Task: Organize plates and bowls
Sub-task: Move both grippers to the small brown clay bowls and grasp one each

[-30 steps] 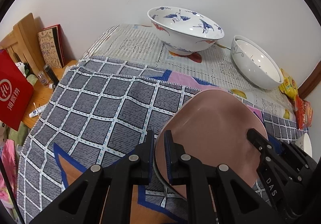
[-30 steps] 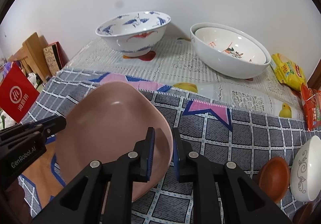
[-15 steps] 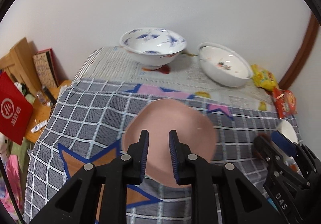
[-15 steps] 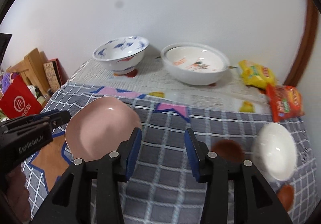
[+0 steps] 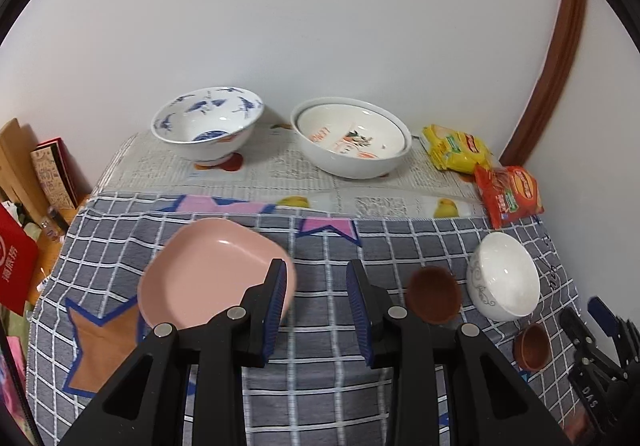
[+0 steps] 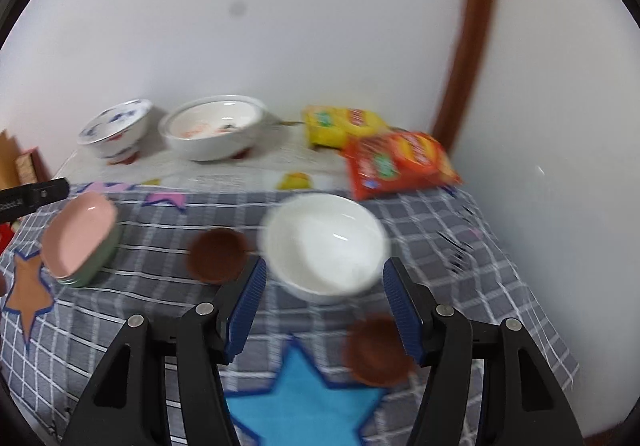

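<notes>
A pink plate [image 5: 208, 278] lies on the checked cloth [image 5: 328, 386], stacked on a green plate [image 6: 96, 266]. My left gripper [image 5: 316, 270] hovers just right of it, its jaws opening with nothing between them. My right gripper [image 6: 324, 270] is open and its jaws are still opening. It hangs over a small white bowl [image 6: 324, 242] without the pads touching it; this view is blurred. Two small brown dishes [image 6: 218, 254] [image 6: 378, 350] lie beside that bowl. At the back stand a blue-and-white bowl [image 5: 208, 132] and a large white bowl [image 5: 352, 142] with another nested inside.
Yellow [image 5: 456, 146] and red [image 5: 510, 194] snack packets lie at the back right by the wall and a brown door frame [image 5: 556, 46]. Books [image 5: 52, 174] and a red bag [image 5: 16, 262] stand off the table's left edge.
Both grippers let go of the pink plate, opened, and pulled back and up. The right one swung rightwards over the small white bowl.
</notes>
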